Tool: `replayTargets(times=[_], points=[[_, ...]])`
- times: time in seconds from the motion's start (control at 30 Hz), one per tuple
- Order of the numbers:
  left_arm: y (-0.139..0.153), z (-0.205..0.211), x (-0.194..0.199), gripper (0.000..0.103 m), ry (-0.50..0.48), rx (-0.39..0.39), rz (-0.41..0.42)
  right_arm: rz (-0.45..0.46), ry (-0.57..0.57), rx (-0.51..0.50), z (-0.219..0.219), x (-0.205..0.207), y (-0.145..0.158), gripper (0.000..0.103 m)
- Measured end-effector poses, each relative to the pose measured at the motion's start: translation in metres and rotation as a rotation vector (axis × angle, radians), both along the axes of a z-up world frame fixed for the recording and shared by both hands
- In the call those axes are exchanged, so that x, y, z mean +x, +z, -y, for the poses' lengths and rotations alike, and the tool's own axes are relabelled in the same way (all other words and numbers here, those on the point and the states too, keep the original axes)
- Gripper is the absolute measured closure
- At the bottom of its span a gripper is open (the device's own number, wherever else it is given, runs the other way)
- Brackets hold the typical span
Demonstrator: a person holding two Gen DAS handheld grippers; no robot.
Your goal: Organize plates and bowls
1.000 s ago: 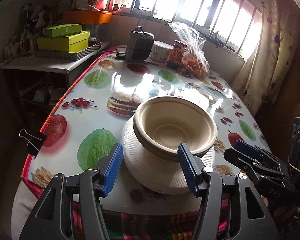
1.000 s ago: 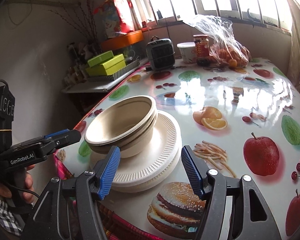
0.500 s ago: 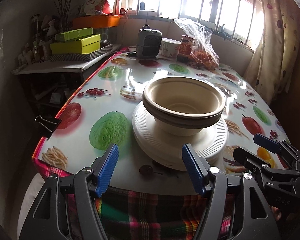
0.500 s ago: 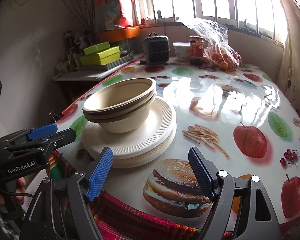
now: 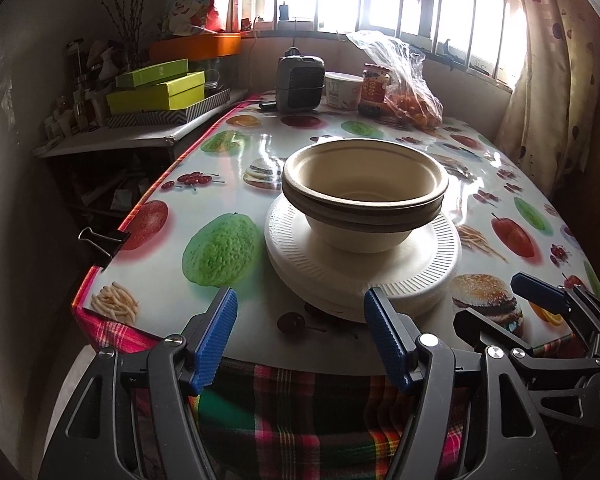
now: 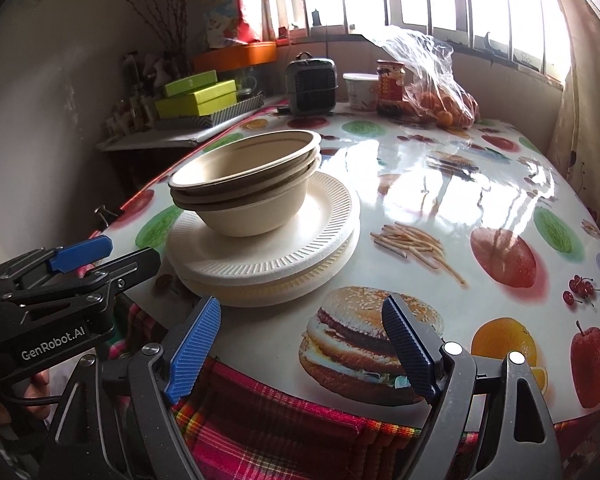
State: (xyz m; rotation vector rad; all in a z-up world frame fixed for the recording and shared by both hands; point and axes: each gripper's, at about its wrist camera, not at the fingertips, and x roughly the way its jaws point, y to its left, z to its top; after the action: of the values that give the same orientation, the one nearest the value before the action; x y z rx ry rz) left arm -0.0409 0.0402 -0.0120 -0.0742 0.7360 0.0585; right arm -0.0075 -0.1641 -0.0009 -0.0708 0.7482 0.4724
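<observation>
Beige paper bowls (image 5: 364, 196) sit nested inside one another on a stack of white ribbed paper plates (image 5: 364, 276) near the table's front edge; the stack also shows in the right wrist view, bowls (image 6: 248, 188) on plates (image 6: 268, 256). My left gripper (image 5: 300, 336) is open and empty, hanging over the table's front edge just short of the plates. My right gripper (image 6: 300, 348) is open and empty, to the right of the stack, over a printed burger. Each gripper also shows in the other's view: the right (image 5: 540, 308) and the left (image 6: 100, 256).
The table (image 6: 440, 208) has a glossy fruit-print cover and a plaid cloth hanging at its front. At the far end stand a small grey heater (image 5: 300, 84), a white tub (image 5: 342, 88), a jar (image 5: 374, 88) and a bag of oranges (image 5: 412, 104). A side shelf with green boxes (image 5: 156, 88) is at the left.
Both grippers have drawn back from the stack toward the table's front edge. The bowls and plates have not moved.
</observation>
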Motion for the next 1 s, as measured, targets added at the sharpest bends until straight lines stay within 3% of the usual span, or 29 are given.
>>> replayTargets(times=[1.0], points=[[-0.0013, 0.0078, -0.0004, 0.036, -0.003, 0.035, -0.014, -0.008, -0.020, 0.015, 0.0030, -0.0034, -0.0017, 0.019]])
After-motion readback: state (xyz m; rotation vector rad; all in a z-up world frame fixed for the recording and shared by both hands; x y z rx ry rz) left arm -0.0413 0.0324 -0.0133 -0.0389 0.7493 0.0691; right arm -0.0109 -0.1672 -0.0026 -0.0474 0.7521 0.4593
